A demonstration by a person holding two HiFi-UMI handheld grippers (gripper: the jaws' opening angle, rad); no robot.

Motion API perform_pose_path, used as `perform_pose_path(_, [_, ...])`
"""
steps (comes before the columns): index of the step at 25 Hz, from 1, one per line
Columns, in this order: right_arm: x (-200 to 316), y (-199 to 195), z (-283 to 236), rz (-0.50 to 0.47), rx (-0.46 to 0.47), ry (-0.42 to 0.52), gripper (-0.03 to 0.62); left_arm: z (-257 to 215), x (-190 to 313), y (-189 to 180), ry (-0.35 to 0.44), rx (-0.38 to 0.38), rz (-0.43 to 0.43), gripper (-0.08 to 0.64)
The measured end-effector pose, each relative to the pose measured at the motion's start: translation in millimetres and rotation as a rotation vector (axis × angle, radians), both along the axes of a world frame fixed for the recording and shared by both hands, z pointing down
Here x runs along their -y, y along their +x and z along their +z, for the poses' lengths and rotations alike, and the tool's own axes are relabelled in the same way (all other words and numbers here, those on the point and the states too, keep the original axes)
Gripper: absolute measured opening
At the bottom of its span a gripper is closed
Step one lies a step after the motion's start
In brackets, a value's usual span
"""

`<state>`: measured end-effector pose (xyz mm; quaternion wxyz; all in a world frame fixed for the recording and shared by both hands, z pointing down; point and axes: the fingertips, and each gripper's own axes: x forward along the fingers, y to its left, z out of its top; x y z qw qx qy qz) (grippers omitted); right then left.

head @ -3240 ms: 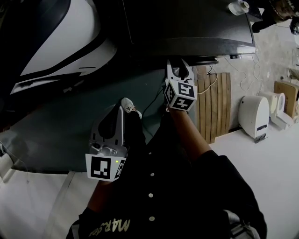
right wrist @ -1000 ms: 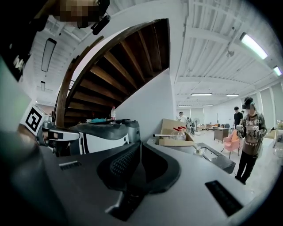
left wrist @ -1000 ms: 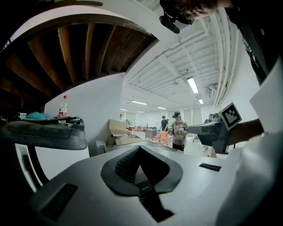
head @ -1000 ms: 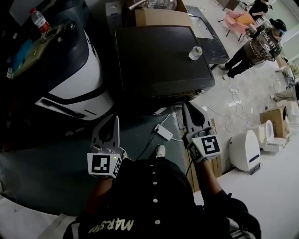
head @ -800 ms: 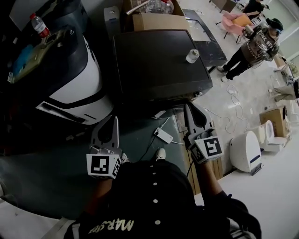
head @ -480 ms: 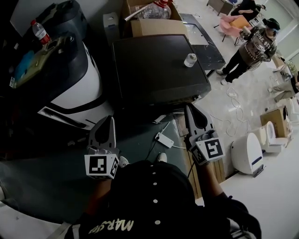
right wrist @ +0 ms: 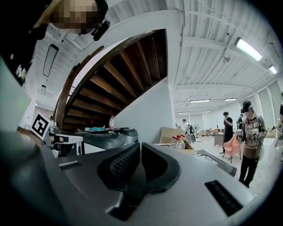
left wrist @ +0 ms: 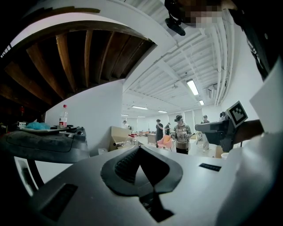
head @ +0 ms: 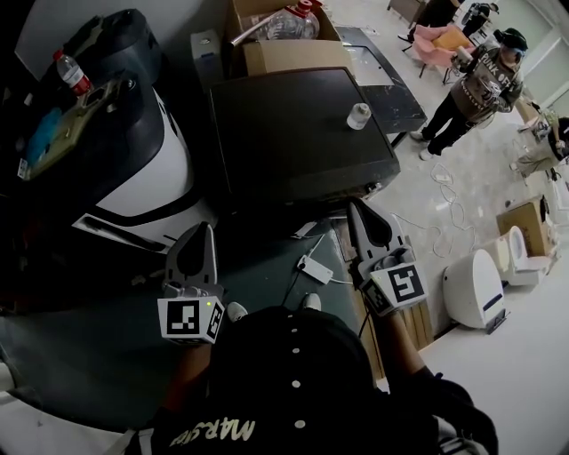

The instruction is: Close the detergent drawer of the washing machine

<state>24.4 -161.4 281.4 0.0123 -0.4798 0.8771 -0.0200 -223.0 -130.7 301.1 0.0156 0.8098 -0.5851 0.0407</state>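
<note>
1. Cardboard box (head: pixel 289 55) stands behind the washing machine (head: pixel 293 133), open at the top. It holds a large clear plastic bottle (head: pixel 289 22) with a red cap, lying on its side.
2. A small white cup (head: pixel 358 115) stands upright on the machine's dark top, toward the right side. Its contents cannot be told.
3. A water bottle (head: pixel 69 73) with a red cap stands on the black-and-white appliance (head: pixel 133 169) to the left of the machine. Just beside it lies a shallow tray (head: pixel 76 120) with something blue in it.
4. The washing machine shows only from above. Its front face is out of sight, so the detergent drawer cannot be made out.
5. The left gripper (head: pixel 201 233) has its jaws together, the ribbed pads (left wrist: pixel 126 165) meeting at the tips with nothing between them. It hangs in the air and touches nothing.
6. The right gripper (head: pixel 358 211) is likewise closed and empty, its tip near the machine's front edge but apart from it. A white power strip (head: pixel 313 267) lies on the floor between the two grippers.
</note>
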Motion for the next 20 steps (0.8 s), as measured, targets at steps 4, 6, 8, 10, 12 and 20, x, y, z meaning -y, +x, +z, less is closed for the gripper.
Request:
perform_pose_path(4, [1.4,6.0,11.3,0.029,-0.048,-0.035,0.038,1.7,0.7,1.5,-0.002,-0.001,0.006,0.002])
perform_pose_path(6, [2.8,5.9,9.4,0.03,-0.05,-0.028,0.038,1.4,1.6,1.8,-0.003,-0.001,0.005,0.002])
perform_pose_path(8, [4.8,6.1,7.1,0.031,-0.04,-0.024,0.038,-0.4,2.3,2.0,-0.001,0.0,0.004,0.002])
perform_pose_path(10, [5.6,6.7,7.3,0.029,-0.037,-0.026,0.038,-2.1,2.5,1.9,-0.001,-0.001,0.003,0.002])
perform_pose_path(12, [5.4,7.1,9.6,0.025,-0.047,-0.028,0.038,-2.7,2.8,1.7,0.0,-0.001,0.004,0.002])
perform_pose_path(20, [3.7,-3.1,0.5,-0.009,0.002,-0.002,0.036,-3.8,1.0,1.7,0.002,0.004,0.0,0.002])
